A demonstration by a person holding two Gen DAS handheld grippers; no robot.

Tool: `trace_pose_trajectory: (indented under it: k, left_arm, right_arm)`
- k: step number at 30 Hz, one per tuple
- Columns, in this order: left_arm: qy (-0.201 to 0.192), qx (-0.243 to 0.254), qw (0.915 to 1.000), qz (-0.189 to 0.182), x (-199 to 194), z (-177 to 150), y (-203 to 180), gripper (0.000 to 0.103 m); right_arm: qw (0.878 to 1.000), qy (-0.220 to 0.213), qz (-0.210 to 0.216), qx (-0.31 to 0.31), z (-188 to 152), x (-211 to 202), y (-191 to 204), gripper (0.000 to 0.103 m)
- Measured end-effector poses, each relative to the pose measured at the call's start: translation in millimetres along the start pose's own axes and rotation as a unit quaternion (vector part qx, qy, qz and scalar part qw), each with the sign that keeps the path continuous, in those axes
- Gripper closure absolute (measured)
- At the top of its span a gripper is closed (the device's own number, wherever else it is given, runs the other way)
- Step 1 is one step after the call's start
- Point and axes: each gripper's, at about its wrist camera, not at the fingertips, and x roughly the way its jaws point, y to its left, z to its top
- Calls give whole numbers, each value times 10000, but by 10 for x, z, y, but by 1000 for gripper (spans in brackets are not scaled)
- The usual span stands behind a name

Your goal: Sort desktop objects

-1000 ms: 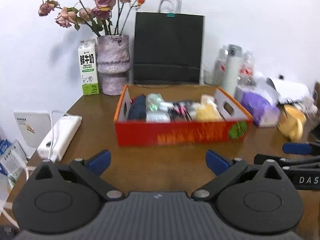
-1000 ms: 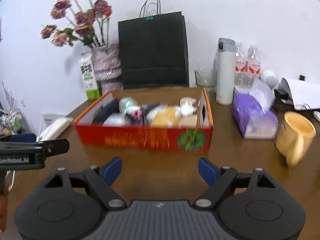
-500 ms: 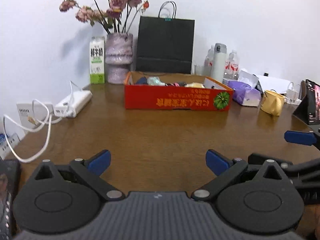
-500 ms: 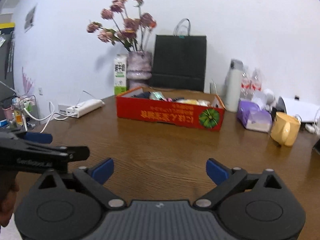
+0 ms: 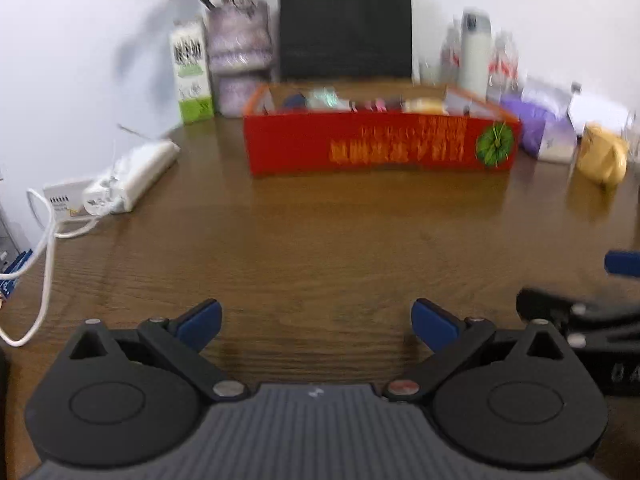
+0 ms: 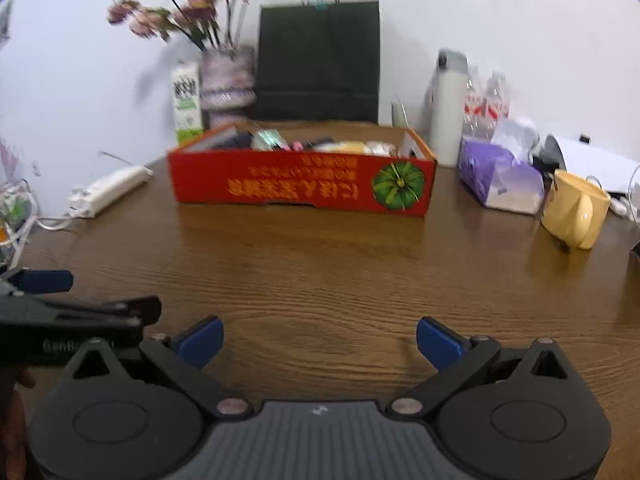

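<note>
Office desk, wooden table, power strip, printer, paper bag

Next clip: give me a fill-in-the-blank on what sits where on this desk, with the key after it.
1. The mug right of the tissue pack is ____ in colour.
2. The red box carries a green ____ picture on its front.
3. The milk carton stands directly left of the ____ holding flowers.
4. Between the right gripper fingers lies only bare ____.

Missing words: yellow; pumpkin; vase; table
</note>
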Motion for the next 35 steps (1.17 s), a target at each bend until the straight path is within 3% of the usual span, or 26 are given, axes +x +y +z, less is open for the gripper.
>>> trace_pose_trajectory:
  k: [4,8,12,35]
  left_arm:
    - [71,-229,9996,-169,86,40,62,0]
    - [35,-240,9995,-200,129,56,71,0]
    - [41,-212,9995,-209,149,75,56,0]
    - [46,-208,9996,-203,176,91,75,0]
  right_arm:
    - [9996,154,-116,188,8,171,-81,0]
    - [9988,401,32,276,26,263,-132,0]
    - [9988,444,-124,188,46,317,-134,0]
    - [9988,432,-132,186,77,360,-157,0]
